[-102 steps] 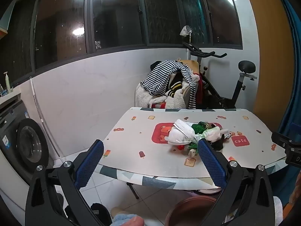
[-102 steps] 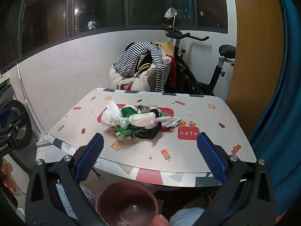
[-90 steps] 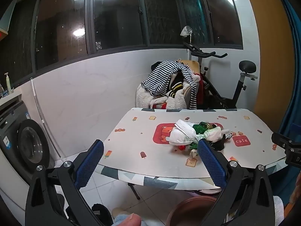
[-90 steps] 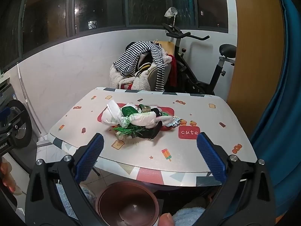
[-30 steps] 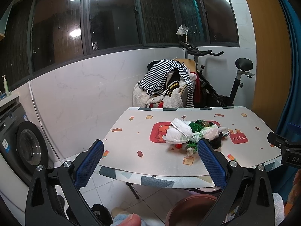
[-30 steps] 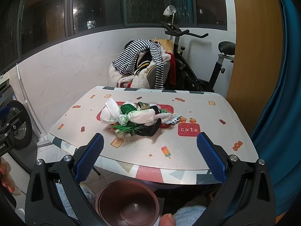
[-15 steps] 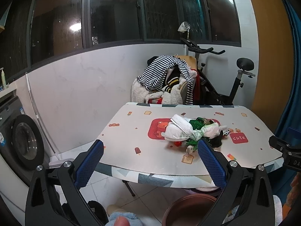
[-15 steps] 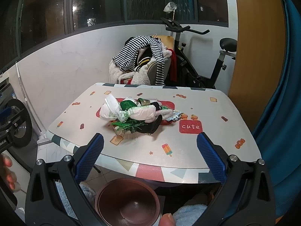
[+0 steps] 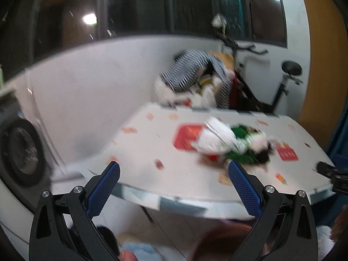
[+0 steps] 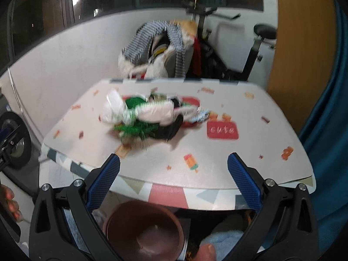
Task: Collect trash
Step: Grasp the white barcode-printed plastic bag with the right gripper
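Left gripper (image 9: 174, 170): its blue fingers (image 9: 102, 189) are wide apart and hold nothing. It hangs in the air in front of the table's near edge.
Right gripper (image 10: 173, 164): its fingers (image 10: 243, 182) are wide apart too, with nothing between them. It hangs over the near edge of the table.
Trash (image 10: 143, 115): a pile of white bags, green bits and something black. It sits in the middle of the table, partly on a red patch. Both views are blurry, so the small bits are hard to tell apart.
Table (image 10: 250, 152): white with little pictures on it and a red "cute" patch just right of the trash.
Bin (image 10: 143, 230): a brown round bin on the floor, under the near edge of the table, between the right gripper's fingers in its view.
Chair (image 10: 156, 52): behind the table, heaped with clothes, a striped top over them.
Bike (image 10: 230, 50): an exercise bike stands beside the chair, by the wall.
Washer (image 9: 19, 152): on the left, by the wall.
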Demonstrator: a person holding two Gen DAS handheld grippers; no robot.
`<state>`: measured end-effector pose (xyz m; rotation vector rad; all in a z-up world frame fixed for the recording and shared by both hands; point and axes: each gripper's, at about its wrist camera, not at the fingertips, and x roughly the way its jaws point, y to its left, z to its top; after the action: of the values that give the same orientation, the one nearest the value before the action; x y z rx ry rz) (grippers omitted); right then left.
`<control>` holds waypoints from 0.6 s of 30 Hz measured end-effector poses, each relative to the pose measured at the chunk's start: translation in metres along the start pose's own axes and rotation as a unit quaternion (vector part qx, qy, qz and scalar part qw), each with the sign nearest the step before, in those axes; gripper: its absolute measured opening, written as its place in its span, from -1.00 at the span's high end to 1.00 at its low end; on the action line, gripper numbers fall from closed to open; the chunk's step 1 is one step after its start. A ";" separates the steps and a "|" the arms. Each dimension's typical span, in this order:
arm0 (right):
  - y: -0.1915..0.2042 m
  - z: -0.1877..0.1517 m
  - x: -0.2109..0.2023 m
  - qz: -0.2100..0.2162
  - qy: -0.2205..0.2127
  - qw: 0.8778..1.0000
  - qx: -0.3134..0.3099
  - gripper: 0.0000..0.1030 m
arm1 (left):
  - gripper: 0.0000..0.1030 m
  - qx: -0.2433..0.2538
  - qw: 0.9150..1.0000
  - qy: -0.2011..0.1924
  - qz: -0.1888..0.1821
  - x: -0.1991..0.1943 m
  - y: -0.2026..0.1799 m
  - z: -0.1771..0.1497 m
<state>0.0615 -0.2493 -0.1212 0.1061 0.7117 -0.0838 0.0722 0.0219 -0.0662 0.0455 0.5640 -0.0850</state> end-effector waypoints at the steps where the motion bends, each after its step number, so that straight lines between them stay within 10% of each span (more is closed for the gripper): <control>1: 0.001 0.001 0.003 -0.003 -0.002 1.000 -0.002 -0.89 | -0.90 -0.006 1.000 0.007 -0.011 0.005 0.001 0.000; 8: -0.005 0.025 0.060 0.097 -0.007 0.991 0.090 -0.88 | -0.90 -0.021 1.000 0.018 -0.013 0.040 0.002 -0.002; 18: 0.037 0.047 0.180 0.183 0.060 0.964 0.182 -0.37 | -0.75 -0.053 0.997 0.057 0.010 0.093 0.031 -0.020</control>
<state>0.2314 -0.2258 -0.2013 0.5977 0.7808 0.1485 0.1423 0.0477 -0.1322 -0.0470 0.6806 -0.0331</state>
